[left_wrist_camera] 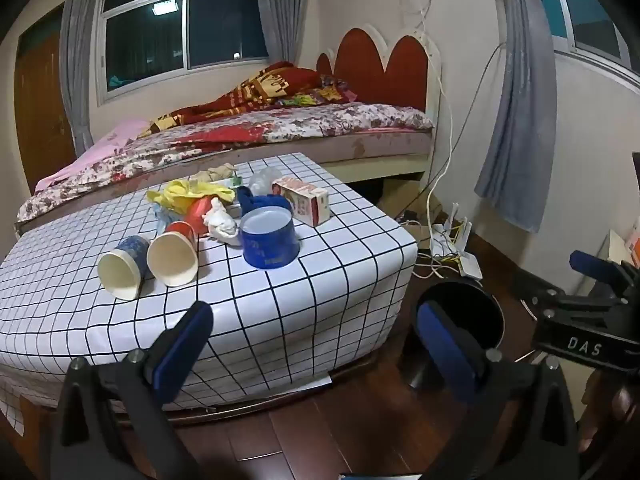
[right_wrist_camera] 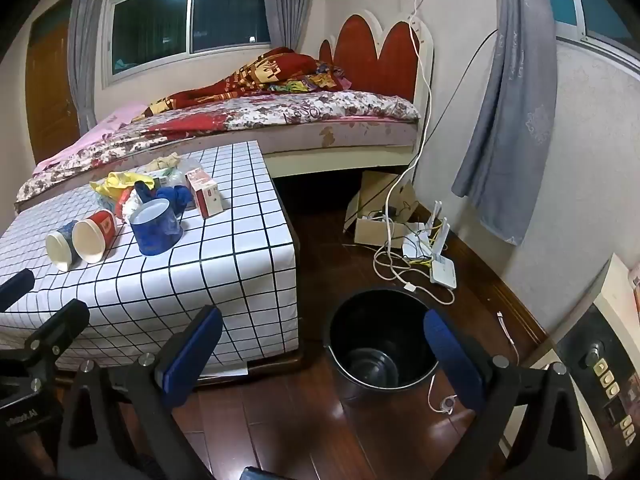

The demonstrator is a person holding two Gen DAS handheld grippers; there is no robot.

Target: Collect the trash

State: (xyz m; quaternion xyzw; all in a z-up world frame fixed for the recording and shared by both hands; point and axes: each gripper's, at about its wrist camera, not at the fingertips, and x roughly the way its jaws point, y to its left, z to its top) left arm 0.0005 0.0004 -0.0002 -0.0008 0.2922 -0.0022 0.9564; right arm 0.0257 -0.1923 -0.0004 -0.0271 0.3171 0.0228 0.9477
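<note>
Trash lies on a low table with a white grid cloth [left_wrist_camera: 304,304]. It includes a blue paper cup [left_wrist_camera: 120,264] and a red paper cup [left_wrist_camera: 174,254], both on their sides, a blue round tub [left_wrist_camera: 270,240], a crumpled white tissue [left_wrist_camera: 220,222], a yellow wrapper [left_wrist_camera: 188,194] and a red-and-white carton [left_wrist_camera: 304,200]. A black bin [right_wrist_camera: 380,344] stands on the floor right of the table and looks empty. My left gripper [left_wrist_camera: 316,332] is open before the table's near corner. My right gripper [right_wrist_camera: 322,334] is open above the bin's near side. Neither holds anything.
A bed [right_wrist_camera: 280,120] with a floral sheet stands behind the table. On the wooden floor by the wall lie white cables [right_wrist_camera: 392,264], a router [right_wrist_camera: 440,268] and an open cardboard box [right_wrist_camera: 376,220]. A grey curtain [right_wrist_camera: 508,120] hangs at the right.
</note>
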